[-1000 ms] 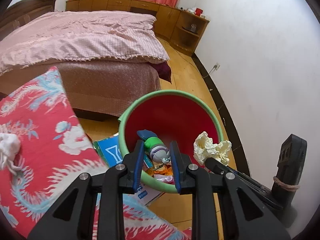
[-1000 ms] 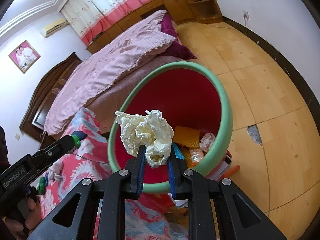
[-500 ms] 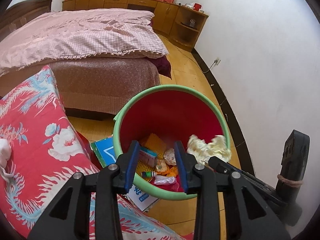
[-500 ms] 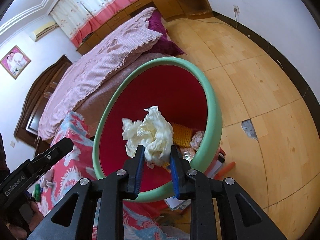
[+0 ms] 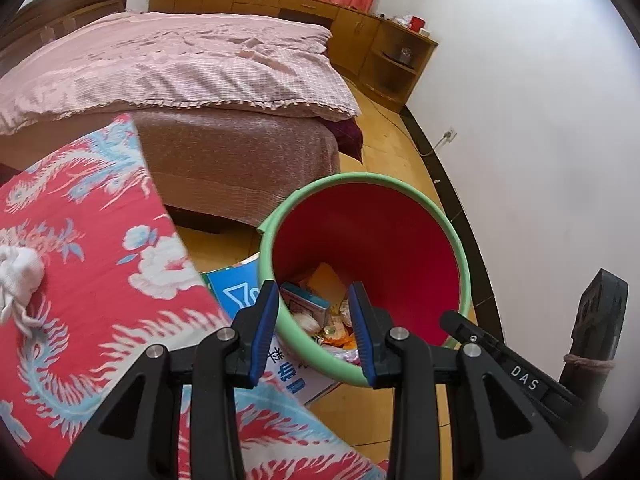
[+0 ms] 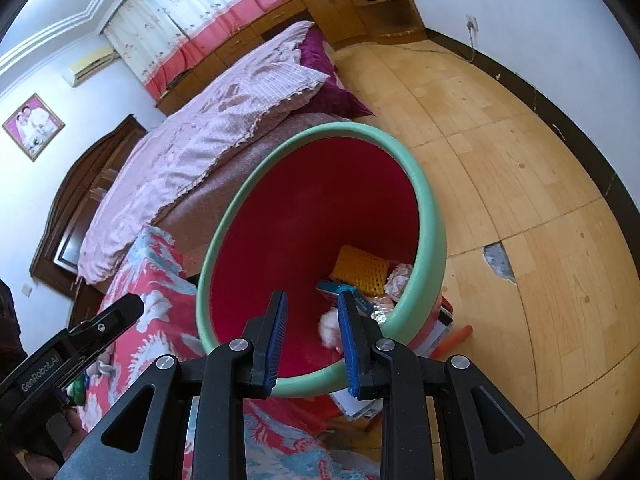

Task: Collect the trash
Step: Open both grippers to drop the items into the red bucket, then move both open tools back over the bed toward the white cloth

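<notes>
A red trash bin with a green rim (image 5: 460, 240) (image 6: 430, 208) stands on the wooden floor beside the table. Inside lie a yellow sponge (image 6: 360, 270), a blue-and-white box (image 5: 306, 304) (image 6: 340, 292), wrappers and a pale crumpled tissue (image 6: 330, 328). My left gripper (image 5: 314, 322) is open and empty above the bin's near rim. My right gripper (image 6: 312, 334) is open and empty over the bin's mouth, with the tissue below it. The right gripper also shows in the left wrist view (image 5: 504, 364).
A red floral tablecloth (image 5: 80, 280) covers the table at the left, with a white cloth lump (image 5: 18, 276) on it. Blue-and-white cardboard (image 5: 236, 292) lies under the bin. A bed (image 5: 180, 80) stands behind. A white wall (image 5: 540, 140) is at the right.
The left gripper opened and dropped its green-capped bottle into the bin. The right gripper opened and let the crumpled tissue fall into the bin. Both have pulled back slightly.
</notes>
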The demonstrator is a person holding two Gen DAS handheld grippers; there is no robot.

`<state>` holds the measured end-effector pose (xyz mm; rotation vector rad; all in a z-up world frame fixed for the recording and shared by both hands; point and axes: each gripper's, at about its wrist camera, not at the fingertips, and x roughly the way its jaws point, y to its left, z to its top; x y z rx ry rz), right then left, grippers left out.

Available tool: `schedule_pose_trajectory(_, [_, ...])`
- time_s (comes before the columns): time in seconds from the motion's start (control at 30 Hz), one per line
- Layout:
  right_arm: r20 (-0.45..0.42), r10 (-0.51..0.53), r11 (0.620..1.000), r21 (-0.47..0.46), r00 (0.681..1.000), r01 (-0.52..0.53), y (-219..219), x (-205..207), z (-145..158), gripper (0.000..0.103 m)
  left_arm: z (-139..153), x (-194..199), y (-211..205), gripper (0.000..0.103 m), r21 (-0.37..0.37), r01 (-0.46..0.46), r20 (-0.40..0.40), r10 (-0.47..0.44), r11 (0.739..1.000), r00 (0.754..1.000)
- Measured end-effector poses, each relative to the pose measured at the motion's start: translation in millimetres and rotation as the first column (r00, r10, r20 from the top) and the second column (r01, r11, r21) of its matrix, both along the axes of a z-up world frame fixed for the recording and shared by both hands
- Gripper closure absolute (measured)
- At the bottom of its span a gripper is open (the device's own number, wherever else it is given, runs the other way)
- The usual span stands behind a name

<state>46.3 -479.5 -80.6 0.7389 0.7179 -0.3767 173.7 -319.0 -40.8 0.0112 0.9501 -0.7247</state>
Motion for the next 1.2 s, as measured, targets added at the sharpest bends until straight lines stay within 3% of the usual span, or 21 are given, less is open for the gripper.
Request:
schedule_pose_trajectory(0.43, [0.031,0.043,0.999,-0.024,0.999,-0.042,24,-1,18,0.076,9,0,52,0.067,-0.02,-0.102,0.007,0.102,0.995,0.995])
schedule_pose_trajectory(0.67, [0.043,0.087,0.996,-0.034,0.995,-0.086,43,1,28,0.069,12,-3,83,0.067,-0.025,-0.167,0.004,0.167,0.986,0.986])
schedule_pose_trajectory(1.2, [0.049,0.2,0.979,-0.044,0.979,-0.198,93,21,41,0.068,15,-4,167,0.067,-0.029,-0.335,-0.007,0.335,0.942,0.942])
